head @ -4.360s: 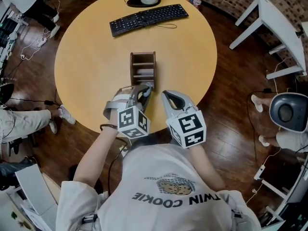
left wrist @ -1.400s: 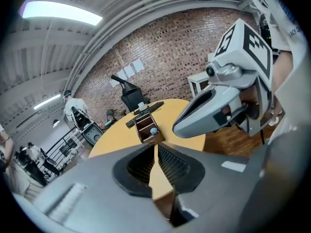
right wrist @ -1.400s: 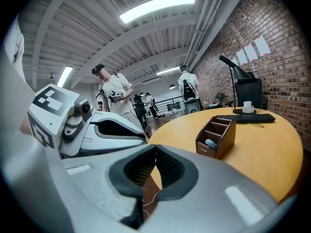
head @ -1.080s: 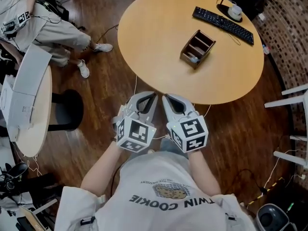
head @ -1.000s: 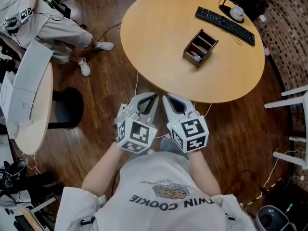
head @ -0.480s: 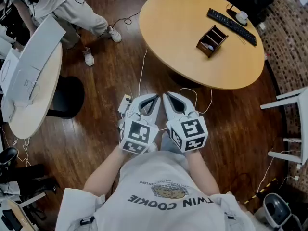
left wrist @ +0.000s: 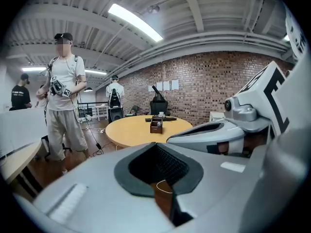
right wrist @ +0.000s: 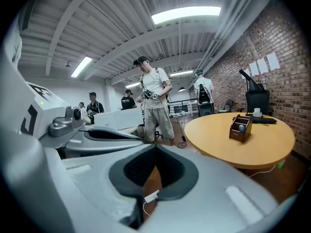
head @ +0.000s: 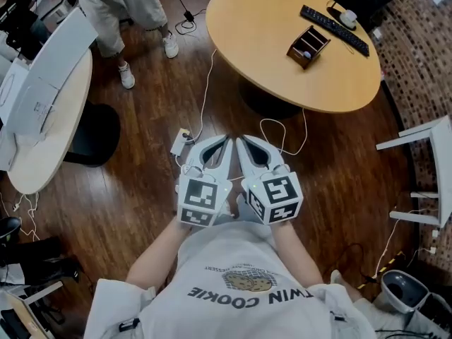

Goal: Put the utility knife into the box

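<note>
The brown wooden box (head: 308,46) stands far off on the round wooden table (head: 268,34), also seen as the box (left wrist: 156,125) and the box (right wrist: 241,126). A small pale thing shows in one end compartment; I cannot make out the utility knife itself. My left gripper (head: 226,141) and right gripper (head: 239,141) are held side by side over the wooden floor, close to my body. Both are shut with nothing between the jaws, as the left gripper (left wrist: 155,147) and right gripper (right wrist: 155,148) show in their own views.
A black keyboard (head: 334,30) lies behind the box. A white table (head: 42,104) stands at the left, with a person (head: 127,6) beyond it. A white cable and power strip (head: 180,141) lie on the floor ahead. White furniture (head: 417,168) stands at the right.
I have moved back from the round table; it and the box have drifted further away, up and to the right. Both grippers stay shut, side by side before my body.
</note>
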Demonstrator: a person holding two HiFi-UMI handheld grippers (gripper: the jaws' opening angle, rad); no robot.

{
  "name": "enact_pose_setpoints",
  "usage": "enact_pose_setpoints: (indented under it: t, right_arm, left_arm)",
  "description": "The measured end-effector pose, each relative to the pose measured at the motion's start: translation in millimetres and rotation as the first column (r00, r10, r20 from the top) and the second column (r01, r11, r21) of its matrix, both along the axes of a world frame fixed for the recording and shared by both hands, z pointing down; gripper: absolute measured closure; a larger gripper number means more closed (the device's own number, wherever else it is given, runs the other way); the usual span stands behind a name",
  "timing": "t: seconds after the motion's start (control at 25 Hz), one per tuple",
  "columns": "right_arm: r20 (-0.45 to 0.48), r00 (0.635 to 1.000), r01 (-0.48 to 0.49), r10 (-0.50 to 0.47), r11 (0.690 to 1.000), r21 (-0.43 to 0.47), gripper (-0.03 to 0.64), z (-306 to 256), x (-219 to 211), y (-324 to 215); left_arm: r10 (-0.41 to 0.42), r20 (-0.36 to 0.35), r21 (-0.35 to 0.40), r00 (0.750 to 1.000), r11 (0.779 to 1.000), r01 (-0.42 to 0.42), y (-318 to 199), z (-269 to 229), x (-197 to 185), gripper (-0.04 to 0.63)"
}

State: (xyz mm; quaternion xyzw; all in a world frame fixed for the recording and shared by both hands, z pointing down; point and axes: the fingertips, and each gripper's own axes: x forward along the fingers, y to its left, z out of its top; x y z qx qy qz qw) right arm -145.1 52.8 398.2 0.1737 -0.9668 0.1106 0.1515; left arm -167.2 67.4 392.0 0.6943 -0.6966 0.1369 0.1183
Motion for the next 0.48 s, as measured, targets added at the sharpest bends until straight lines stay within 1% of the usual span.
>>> enact_pose_setpoints:
  t: [0.2, 0.48]
  right_arm:
    - [0.003, 1.000, 0.005, -0.005, 1.000, 0.006, 0.615, -6, 6, 13]
    - [-0.001, 1.000, 0.008, -0.008, 1.000, 0.015, 0.615, -12, 16, 19]
  left_arm:
    - [-0.007, -0.006, 0.006, 1.000, 1.000, 0.007, 13, -4, 9, 0.589]
    - [-0.008, -0.002, 0.000, 1.000, 1.000, 0.008, 16, -7, 18, 0.589]
